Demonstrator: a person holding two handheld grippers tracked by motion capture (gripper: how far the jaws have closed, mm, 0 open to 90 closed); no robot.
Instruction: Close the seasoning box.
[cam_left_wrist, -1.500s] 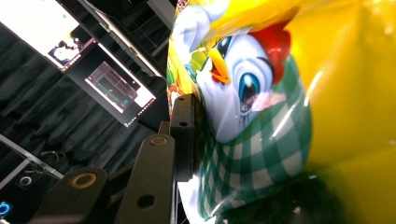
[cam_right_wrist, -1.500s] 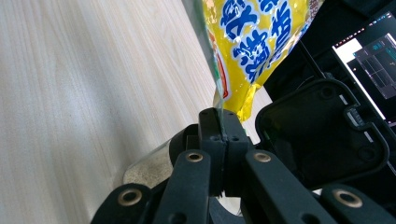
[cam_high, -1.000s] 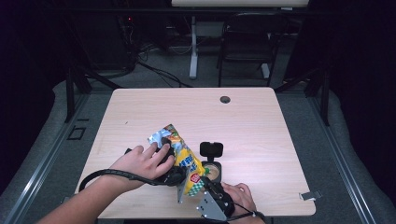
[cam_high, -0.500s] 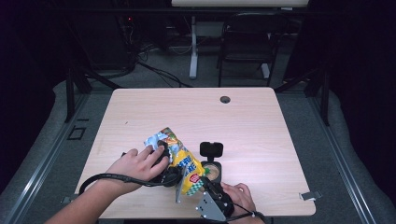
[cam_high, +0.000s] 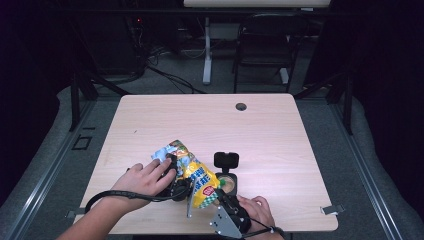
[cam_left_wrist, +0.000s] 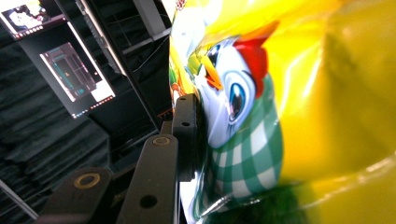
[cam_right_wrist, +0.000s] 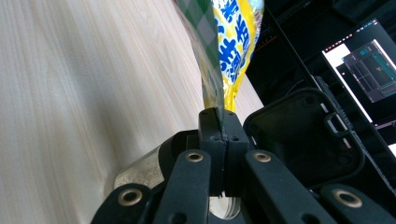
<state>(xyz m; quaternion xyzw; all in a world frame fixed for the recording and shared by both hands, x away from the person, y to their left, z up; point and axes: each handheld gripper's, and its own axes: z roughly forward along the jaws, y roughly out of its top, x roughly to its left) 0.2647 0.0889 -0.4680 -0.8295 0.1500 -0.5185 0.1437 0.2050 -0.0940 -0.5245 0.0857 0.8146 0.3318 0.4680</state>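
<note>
A person sat at a pale wooden worktop with a handheld gripper in each hand, working on a yellow snack bag printed with a cartoon chicken. The bag was held up off the worktop near its front edge, between the two grippers, slanting from upper left to lower right in the high view.

The right gripper had its jaws pressed together on the bag's thin lower edge, pinching the sealed seam; the right gripper view showed the foil rising straight out of the closed jaws. The left gripper held the bag partway along its body. In the left gripper view one black jaw lay flat against the printed foil, and the other jaw was hidden behind the bag, so the jaws seemed to be gripping the puffed bag across its width.

Little had changed over the last second. The left hand had slid slightly down and leftward, and the bag had tilted with it by a small amount; the right hand had stayed where it was. The grip of both jaws looked the same as before.

Just behind the bag stood a small round tin with its black lid flipped open. Judging from this, the bag was steadied but not yet opened, and the person appeared to be settling their hold before pulling or tearing.
</note>
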